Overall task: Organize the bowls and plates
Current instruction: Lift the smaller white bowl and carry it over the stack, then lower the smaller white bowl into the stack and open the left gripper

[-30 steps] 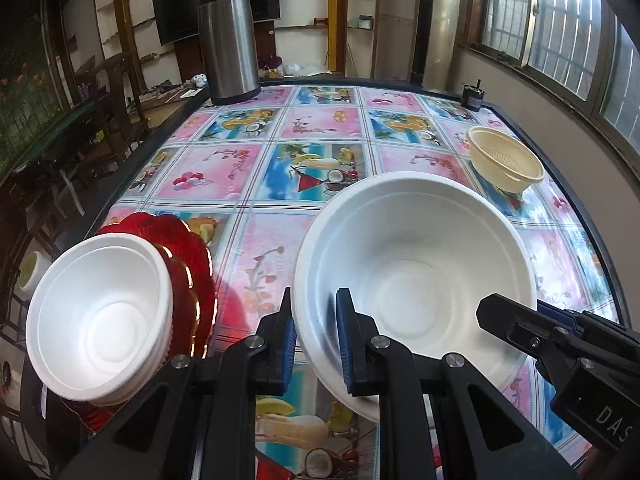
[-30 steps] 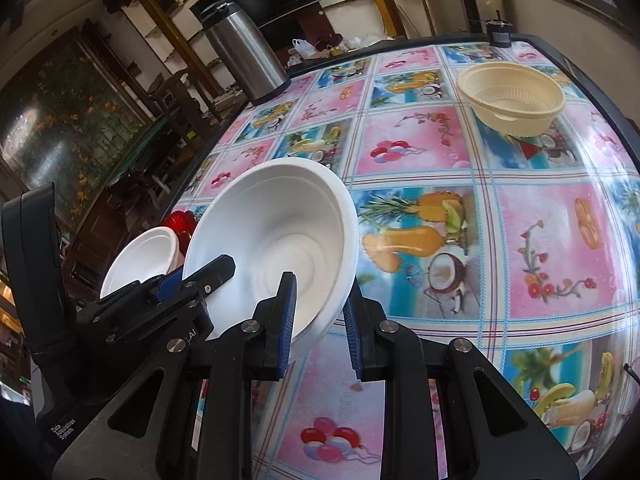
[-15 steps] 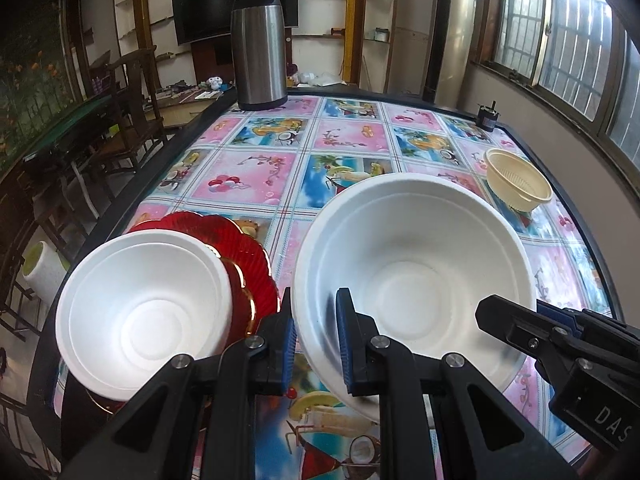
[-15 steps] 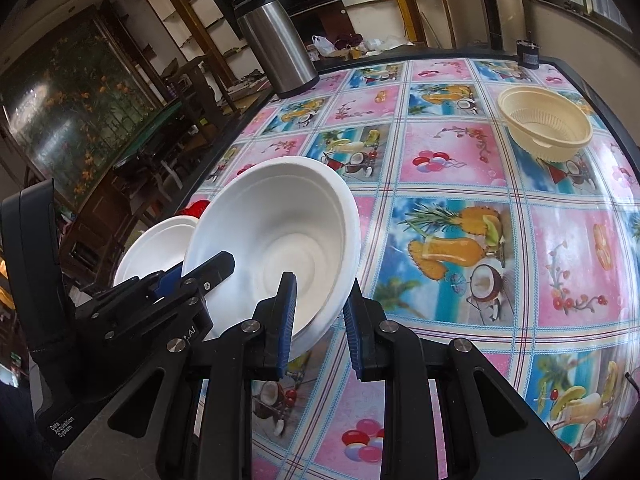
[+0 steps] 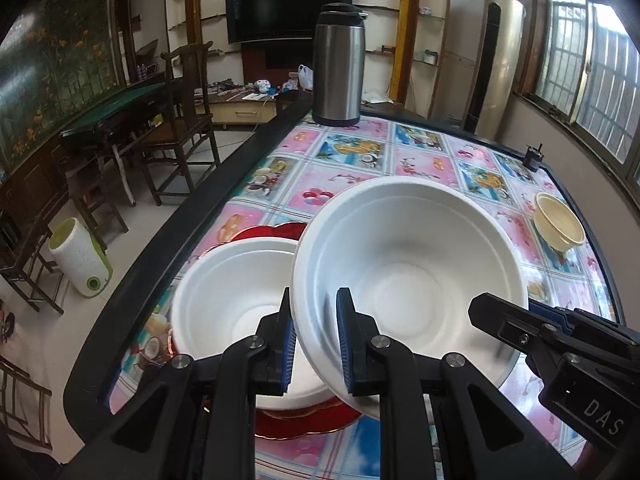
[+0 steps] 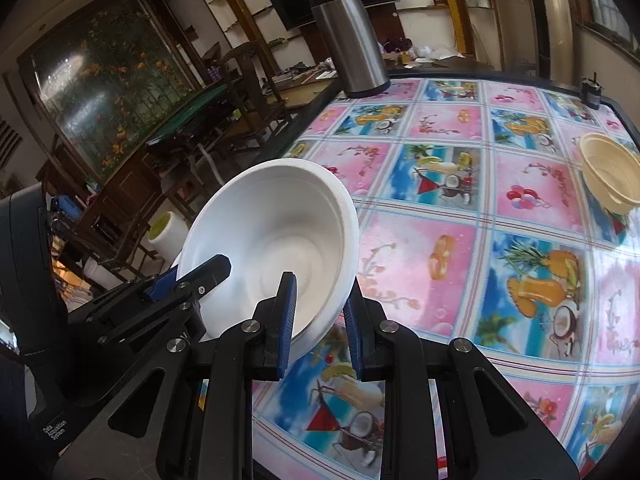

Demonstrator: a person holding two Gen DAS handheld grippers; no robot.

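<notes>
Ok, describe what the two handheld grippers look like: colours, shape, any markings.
Both are matt black plastic. The left gripper and right gripper each have two flat angular fingers with blue ribbed pads, triangular cut-outs in the frame and silver bolt heads at the joints. White letters "DAS" mark the right one's body in the left view; small white print runs along the left one's body. No cables or sleeves show.

I see a steel thermos (image 5: 338, 68) upright at the far edge of the fruit-print tablecloth (image 5: 424, 160), a small dark object (image 5: 533, 158) at the far right corner, a black TV (image 5: 288, 8) on the back wall, and wooden chairs (image 5: 180, 120) left of the table
</notes>
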